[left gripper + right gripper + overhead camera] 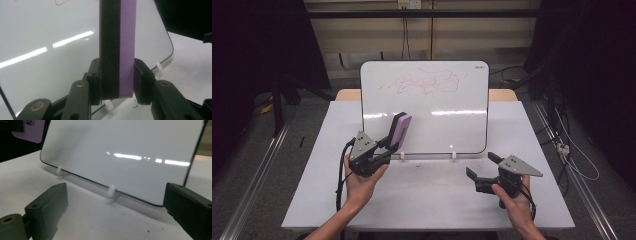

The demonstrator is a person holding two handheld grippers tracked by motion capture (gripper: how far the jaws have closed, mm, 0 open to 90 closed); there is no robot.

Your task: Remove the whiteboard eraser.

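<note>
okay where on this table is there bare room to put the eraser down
Bare table lies in front of the whiteboard, between the left gripper holding the purple eraser and the open right gripper. Narrower bare strips run beside the board at the table's left and right edges. It is crowded along the board's foot, by its two white stand clips.
</note>
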